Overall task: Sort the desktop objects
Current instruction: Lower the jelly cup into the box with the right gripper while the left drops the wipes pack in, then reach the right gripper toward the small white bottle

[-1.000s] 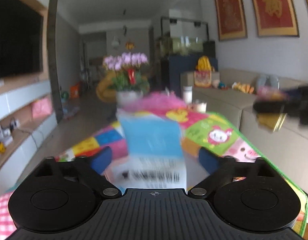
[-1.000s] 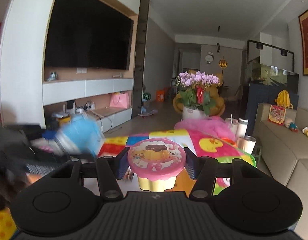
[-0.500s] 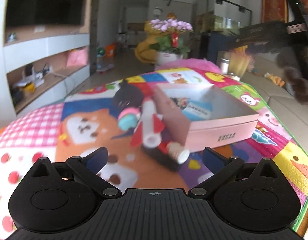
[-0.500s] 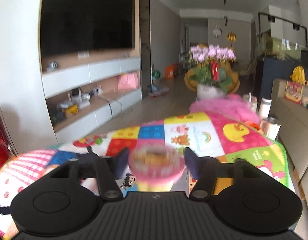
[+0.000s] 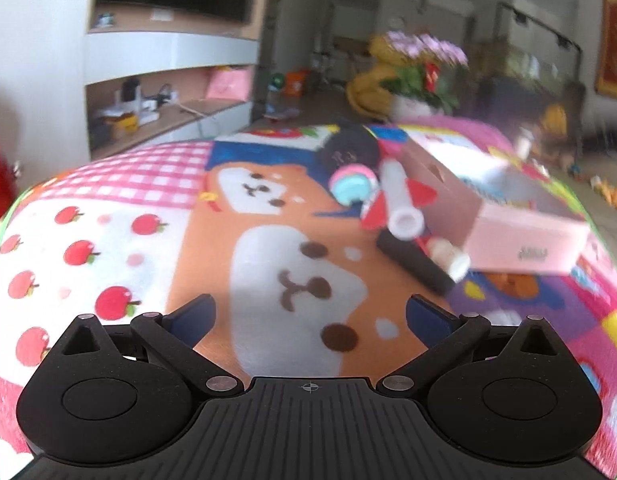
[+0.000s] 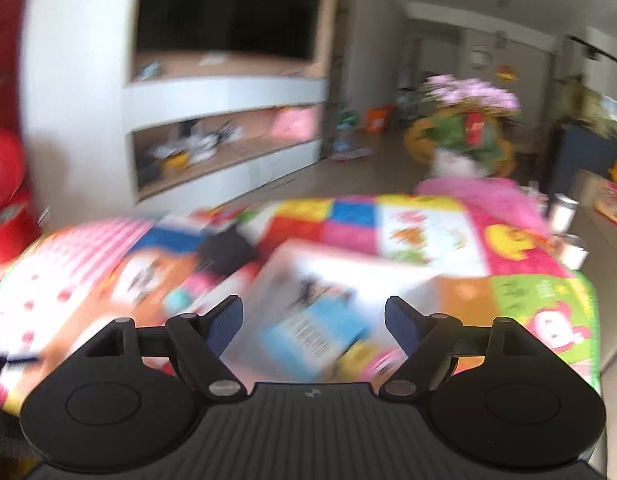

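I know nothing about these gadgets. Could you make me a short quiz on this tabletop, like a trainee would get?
1. True or false: the left gripper is holding the toy rocket.
2. What lies inside the pink box, seen under the right gripper? A) a blue-and-white carton B) a banana C) a remote control
3. Fill in: the rocket rests against the box's ____ wall, as seen in the left wrist view.

Key:
1. False: its jaws stand wide open above the cartoon mat, with nothing between them.
2. A: the blue-and-white carton.
3. Left.
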Motion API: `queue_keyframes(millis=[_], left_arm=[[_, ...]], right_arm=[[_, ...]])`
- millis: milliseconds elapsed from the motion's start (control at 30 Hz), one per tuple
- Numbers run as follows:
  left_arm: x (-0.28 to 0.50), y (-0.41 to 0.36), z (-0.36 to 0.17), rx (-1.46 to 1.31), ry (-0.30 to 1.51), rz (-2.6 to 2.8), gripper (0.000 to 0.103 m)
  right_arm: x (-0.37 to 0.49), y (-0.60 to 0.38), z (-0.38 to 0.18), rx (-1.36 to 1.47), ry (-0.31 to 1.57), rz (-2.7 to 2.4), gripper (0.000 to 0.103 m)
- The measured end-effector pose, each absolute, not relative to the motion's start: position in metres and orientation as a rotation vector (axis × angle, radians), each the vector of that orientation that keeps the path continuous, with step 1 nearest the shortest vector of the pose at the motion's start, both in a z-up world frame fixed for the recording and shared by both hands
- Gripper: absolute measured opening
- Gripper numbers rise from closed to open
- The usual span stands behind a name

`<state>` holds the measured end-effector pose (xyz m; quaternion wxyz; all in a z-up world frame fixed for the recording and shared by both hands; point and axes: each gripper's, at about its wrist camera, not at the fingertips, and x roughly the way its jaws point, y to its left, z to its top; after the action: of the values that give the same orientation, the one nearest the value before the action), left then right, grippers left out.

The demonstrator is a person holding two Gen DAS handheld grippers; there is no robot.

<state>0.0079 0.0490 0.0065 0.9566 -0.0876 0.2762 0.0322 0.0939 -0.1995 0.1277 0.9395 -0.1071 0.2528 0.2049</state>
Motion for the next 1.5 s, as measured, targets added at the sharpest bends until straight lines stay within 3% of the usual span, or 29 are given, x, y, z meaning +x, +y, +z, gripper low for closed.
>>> queue_keyframes(millis=[33, 100, 333, 533, 867, 933, 1000, 1067, 1267, 1433, 1500], left_arm=[[0.007, 0.052, 0.006, -0.195, 0.556, 0.079, 0.103], [0.006, 0.056, 0.005, -0.220, 0.552, 0.083, 0.103], [-0.001, 0.060, 0.007, -0.255, 0.518, 0.098, 0.103], [-0.001, 0.061, 0.007, -0.264, 0.523, 0.094, 0.103], [0.008, 0.052, 0.008, -0.214, 0.559, 0.032, 0.103], [0.015, 0.044, 0.010, -0.168, 0.568, -0.031, 0.103], [0.025, 0.035, 0.013, -0.100, 0.575, -0.099, 0.103], [0.037, 0.029, 0.016, -0.060, 0.581, -0.144, 0.103], [0.076, 0.034, 0.013, -0.046, 0.630, -0.187, 0.103], [0.078, 0.042, 0.007, -0.122, 0.697, -0.315, 0.103], [0.066, 0.038, 0.007, -0.115, 0.699, -0.352, 0.103]], right_arm=[[0.083, -0.189, 0.116, -0.260, 0.522, 0.455, 0.073], [0.066, -0.167, 0.095, -0.357, 0.526, 0.513, 0.049], [0.074, -0.119, 0.047, -0.333, 0.606, 0.537, 0.047], [0.076, -0.120, 0.038, -0.288, 0.647, 0.552, 0.025], [0.025, -0.174, 0.044, -0.304, 0.660, 0.592, 0.025], [0.023, -0.192, 0.044, -0.292, 0.633, 0.509, 0.028], [0.024, -0.212, 0.044, -0.237, 0.629, 0.440, 0.053], [0.025, -0.230, 0.043, -0.167, 0.627, 0.382, 0.064], [0.022, -0.258, 0.027, 0.006, 0.647, 0.299, 0.077], [0.023, -0.259, 0.016, 0.057, 0.671, 0.292, 0.080], [0.022, -0.262, 0.016, 0.067, 0.666, 0.292, 0.088]])
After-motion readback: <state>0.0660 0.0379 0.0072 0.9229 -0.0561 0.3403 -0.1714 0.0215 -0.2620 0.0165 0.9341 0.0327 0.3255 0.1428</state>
